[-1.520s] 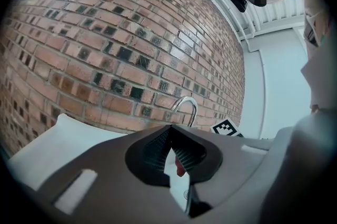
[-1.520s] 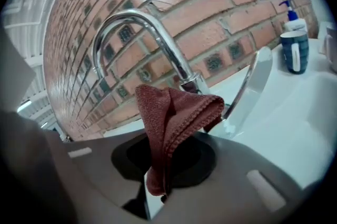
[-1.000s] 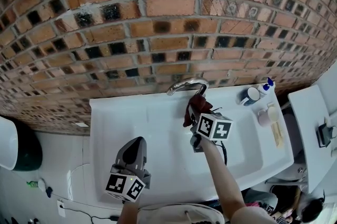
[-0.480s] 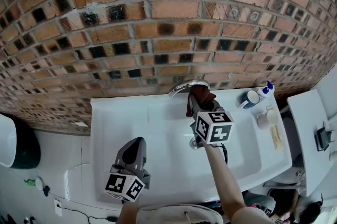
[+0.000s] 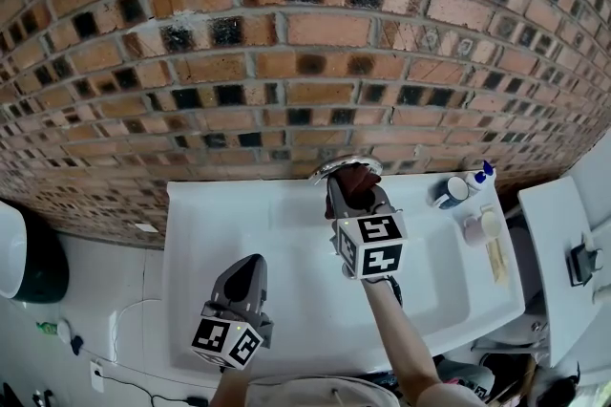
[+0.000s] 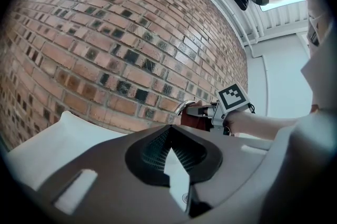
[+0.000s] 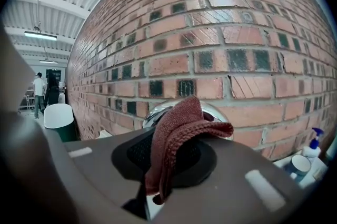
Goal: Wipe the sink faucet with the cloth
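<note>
A red-brown brick wall with dark inset bricks fills the upper half of the head view. Below it lies a white rectangular sink, its back edge against the wall.

The right gripper, grey with a marker cube, reaches across the basin toward 12 o'clock, up to the back rim. Its jaws are pinching a dark red knitted cloth. In the right gripper view the cloth bunches over the tips of that gripper, one end hanging down between the jaws. The cloth lies against the curved chrome faucet, which stands at 12 o'clock on the sink rim. The faucet's shiny spout shows just behind the cloth.

The left gripper hangs over the sink at about 7 o'clock, well apart from the faucet. In its own view this gripper has its jaw tips pressed together.

At about 2 o'clock on the sink's rim stand a blue-and-white mug and, just beside it, a small white spray bottle with a blue top.
</note>
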Action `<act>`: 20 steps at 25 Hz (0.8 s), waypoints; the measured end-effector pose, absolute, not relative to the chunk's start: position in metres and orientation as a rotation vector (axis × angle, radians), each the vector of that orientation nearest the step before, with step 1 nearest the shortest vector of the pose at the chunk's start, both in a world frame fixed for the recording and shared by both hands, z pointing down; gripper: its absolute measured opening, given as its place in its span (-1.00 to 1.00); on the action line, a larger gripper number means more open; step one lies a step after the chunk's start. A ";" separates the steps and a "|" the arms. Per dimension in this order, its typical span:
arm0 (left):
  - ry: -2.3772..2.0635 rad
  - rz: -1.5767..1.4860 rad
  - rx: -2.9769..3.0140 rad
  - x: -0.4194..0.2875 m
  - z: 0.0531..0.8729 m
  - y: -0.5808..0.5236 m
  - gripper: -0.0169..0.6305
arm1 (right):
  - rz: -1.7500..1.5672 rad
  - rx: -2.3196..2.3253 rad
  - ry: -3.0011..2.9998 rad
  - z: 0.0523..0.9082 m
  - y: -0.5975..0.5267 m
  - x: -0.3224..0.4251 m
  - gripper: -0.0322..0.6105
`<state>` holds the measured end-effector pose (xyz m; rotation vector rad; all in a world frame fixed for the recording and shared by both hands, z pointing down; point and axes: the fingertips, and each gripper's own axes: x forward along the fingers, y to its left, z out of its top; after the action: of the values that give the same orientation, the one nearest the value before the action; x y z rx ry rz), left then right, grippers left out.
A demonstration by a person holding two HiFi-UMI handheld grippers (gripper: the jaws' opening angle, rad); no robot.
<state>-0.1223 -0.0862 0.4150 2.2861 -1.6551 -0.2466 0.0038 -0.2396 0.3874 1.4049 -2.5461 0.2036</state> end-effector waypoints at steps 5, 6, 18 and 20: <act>-1.656 -0.248 2.283 -0.124 0.416 -0.086 -0.93 | 0.149 1.359 -2.544 0.393 -0.231 -0.009 -0.75; -1.655 -0.249 2.283 -0.125 0.416 -0.086 -0.93 | 0.145 1.351 -2.542 0.395 -0.229 -0.011 -0.75; -1.666 -0.255 2.281 -0.126 0.415 -0.085 -0.93 | 0.066 1.120 -2.658 0.382 -0.188 -0.044 -0.75; -1.668 -0.256 2.280 -0.126 0.414 -0.083 -0.93 | 0.057 1.118 -2.649 0.381 -0.190 -0.048 -0.75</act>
<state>-0.1263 -0.0832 0.4144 2.2800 -1.6676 -0.2559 -0.0479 -0.1900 0.3811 1.1184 -2.6492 0.0575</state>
